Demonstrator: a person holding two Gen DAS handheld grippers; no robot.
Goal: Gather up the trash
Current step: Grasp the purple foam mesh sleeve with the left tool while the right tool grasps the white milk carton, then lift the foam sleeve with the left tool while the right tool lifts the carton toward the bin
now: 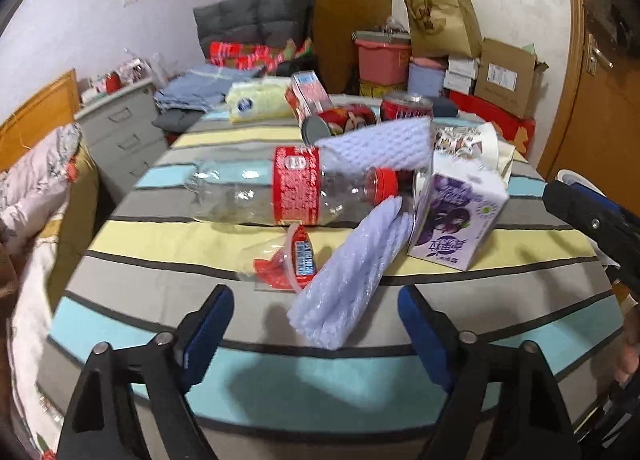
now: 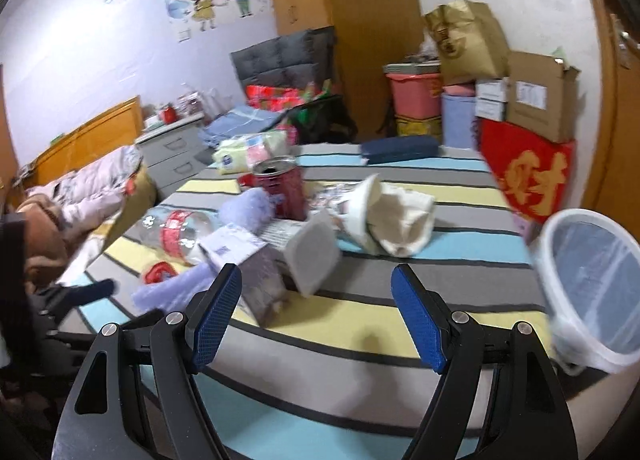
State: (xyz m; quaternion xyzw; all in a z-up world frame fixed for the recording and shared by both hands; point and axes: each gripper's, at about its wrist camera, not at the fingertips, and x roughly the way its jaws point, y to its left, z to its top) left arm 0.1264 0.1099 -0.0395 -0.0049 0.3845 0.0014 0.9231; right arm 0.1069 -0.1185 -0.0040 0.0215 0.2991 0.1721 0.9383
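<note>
Trash lies on a striped tablecloth. A clear bottle with a red label lies on its side, and in front of it are a torn red wrapper and a lilac foam net. My left gripper is open, and the net's near end lies between its fingertips without touching the pads. A purple drink carton stands to the right. My right gripper is open and empty, its left finger close to the carton. A white lined bin stands at the right.
A red can, crumpled white paper, a second foam net and a pink carton sit farther back. Boxes and bags are stacked behind the table, with bedding at the left.
</note>
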